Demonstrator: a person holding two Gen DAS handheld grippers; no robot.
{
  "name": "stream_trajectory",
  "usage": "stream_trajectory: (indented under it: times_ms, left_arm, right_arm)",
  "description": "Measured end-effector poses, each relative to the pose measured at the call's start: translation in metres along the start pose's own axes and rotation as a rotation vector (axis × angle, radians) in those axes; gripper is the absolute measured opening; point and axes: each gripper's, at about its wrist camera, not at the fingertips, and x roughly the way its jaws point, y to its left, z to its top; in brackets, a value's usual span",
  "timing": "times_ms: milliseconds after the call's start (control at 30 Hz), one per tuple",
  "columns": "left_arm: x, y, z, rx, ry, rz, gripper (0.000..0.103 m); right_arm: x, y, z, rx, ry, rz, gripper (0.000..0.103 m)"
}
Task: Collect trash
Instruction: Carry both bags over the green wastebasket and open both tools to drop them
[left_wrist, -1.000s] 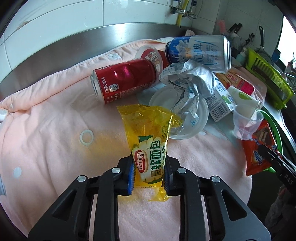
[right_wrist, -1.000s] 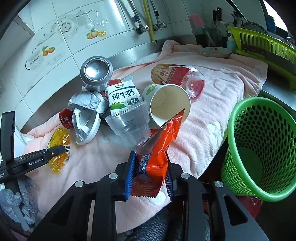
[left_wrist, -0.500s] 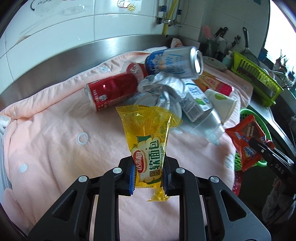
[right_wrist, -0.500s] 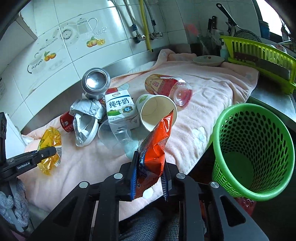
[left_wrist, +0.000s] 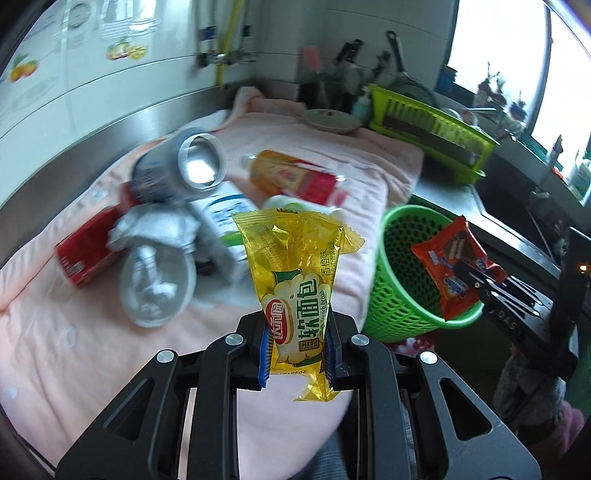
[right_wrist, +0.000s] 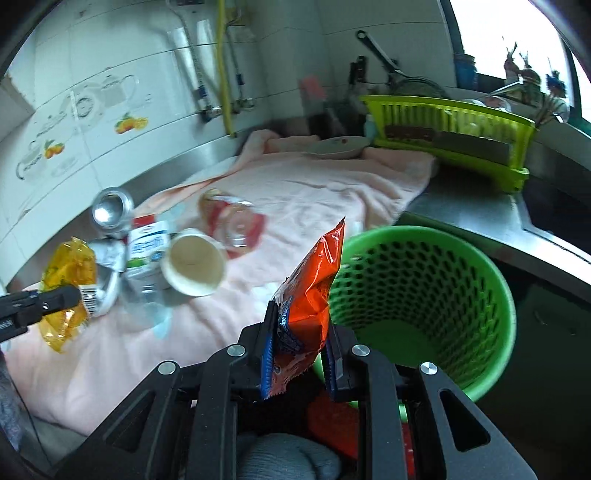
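The left gripper (left_wrist: 297, 352) was clamped on the lower part of a yellow bread wrapper (left_wrist: 295, 291), its jaws nearly together with only the thin film between the blue pads, so the bag stood upright and clear of the pink towel (left_wrist: 92, 350) below. The right gripper (right_wrist: 300, 360) held an orange snack wrapper (right_wrist: 314, 291) the same way, jaws pressed as close as the crumpled foil allowed, gripping the bottom seam so the rest of the packet rose free. That wrapper sat just at the near rim of the green mesh basket (right_wrist: 461, 266), which stood off the towel's edge, below the counter; from the left wrist view it appeared in front of the basket's mouth, probably so that it could drop straight in on release. The yellow wrapper was further back, over the towel and short of the basket. Each hand carried one piece, likely to clear two items in one trip. More trash lay in a loose heap on the towel: a silver can (left_wrist: 192, 166), a milk carton (right_wrist: 147, 247), a paper cup (right_wrist: 195, 266), a red can (left_wrist: 85, 254) and a plastic bottle (left_wrist: 295, 177) on its side.
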Motion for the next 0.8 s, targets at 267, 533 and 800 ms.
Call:
stream_trajectory:
  times_ms: [267,533,800]
  left_arm:
    - [0.051,-0.073,0.03,0.082,0.048,-0.12,0.021]
    - [0.109,-0.141,0.044,0.174,0.107,-0.183,0.021]
    - [0.158,-0.175,0.046,0.205,0.157,-0.203,0.023]
  right_arm:
    - [0.03,-0.072,-0.002,0.031,0.042,-0.103,0.021]
    - [0.037,-0.11,-0.011,0.083,0.046,-0.13,0.048]
    - [0.023,-0.129,-0.016,0.111,0.026,-0.147,0.062]
